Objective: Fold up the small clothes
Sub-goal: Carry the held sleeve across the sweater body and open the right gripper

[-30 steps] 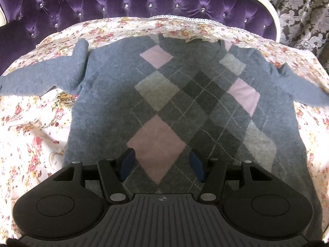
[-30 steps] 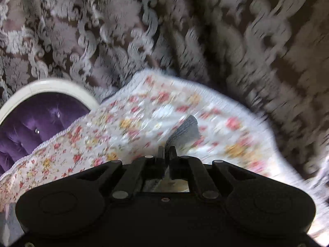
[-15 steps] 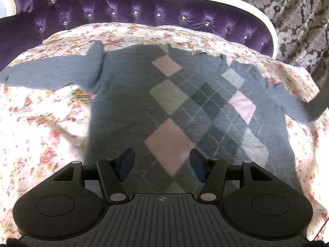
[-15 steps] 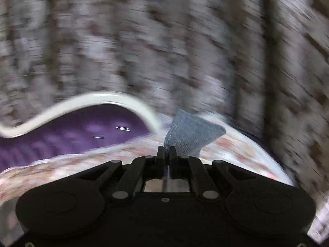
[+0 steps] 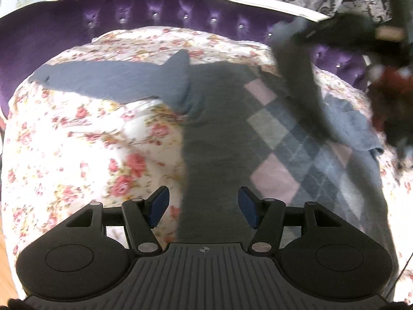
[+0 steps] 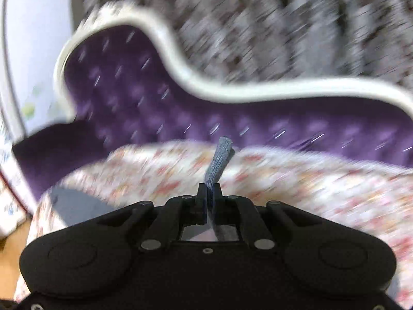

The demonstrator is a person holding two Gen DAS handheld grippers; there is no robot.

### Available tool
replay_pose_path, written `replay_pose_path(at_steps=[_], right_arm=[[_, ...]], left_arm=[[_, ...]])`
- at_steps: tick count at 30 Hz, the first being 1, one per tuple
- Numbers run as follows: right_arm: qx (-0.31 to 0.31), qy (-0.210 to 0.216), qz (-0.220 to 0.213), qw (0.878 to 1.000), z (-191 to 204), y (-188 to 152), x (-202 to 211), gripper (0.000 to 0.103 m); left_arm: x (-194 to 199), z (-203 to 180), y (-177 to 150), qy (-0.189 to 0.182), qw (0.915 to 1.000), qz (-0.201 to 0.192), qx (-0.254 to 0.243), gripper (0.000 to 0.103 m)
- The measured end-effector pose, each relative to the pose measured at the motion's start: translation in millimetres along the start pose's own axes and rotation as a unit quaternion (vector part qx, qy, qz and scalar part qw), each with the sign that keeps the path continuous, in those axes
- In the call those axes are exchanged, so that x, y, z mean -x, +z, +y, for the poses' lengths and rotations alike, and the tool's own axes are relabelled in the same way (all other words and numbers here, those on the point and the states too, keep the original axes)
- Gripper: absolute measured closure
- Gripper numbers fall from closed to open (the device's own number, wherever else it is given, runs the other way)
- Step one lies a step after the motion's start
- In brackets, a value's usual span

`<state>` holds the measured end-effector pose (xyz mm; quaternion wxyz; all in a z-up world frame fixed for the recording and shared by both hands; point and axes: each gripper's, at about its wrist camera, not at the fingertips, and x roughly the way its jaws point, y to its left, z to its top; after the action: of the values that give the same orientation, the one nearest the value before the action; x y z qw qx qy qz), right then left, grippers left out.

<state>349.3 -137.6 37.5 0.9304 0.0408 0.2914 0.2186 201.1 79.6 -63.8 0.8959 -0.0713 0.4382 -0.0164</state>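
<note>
Over the purple tufted sofa, the grey argyle knit sweater lies on a floral cloth; right tool is clenched on its sleeve, left tool hangs released above the hem.

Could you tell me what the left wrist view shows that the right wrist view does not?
Only the left wrist view shows the argyle sweater body, its flat sleeve, the open left gripper and the raised sleeve. Only the right wrist view shows the right gripper shut on that sleeve's cuff. Both show the floral sheet and the purple tufted headboard.
</note>
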Motion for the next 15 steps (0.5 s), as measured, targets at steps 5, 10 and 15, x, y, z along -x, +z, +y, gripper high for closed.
replay_pose_path(at_steps=[5, 10, 15], right_arm=[[0.020, 0.043, 0.055, 0.997, 37, -53, -48, 0.077], [0.015, 0.057, 0.045, 0.997, 21, -71, -20, 0.045], [-0.011, 0.021, 0.027, 0.999, -29, -73, 26, 0.045]], left_arm=[[-3, 13, 0, 0.009, 0.9999, 0.007, 0.003, 0.045], [-4, 16, 9, 0.003, 1.0000, 0.002, -0.004, 0.045], [-7, 4, 39, -0.010, 0.9994, -0.021, -0.024, 0.045]])
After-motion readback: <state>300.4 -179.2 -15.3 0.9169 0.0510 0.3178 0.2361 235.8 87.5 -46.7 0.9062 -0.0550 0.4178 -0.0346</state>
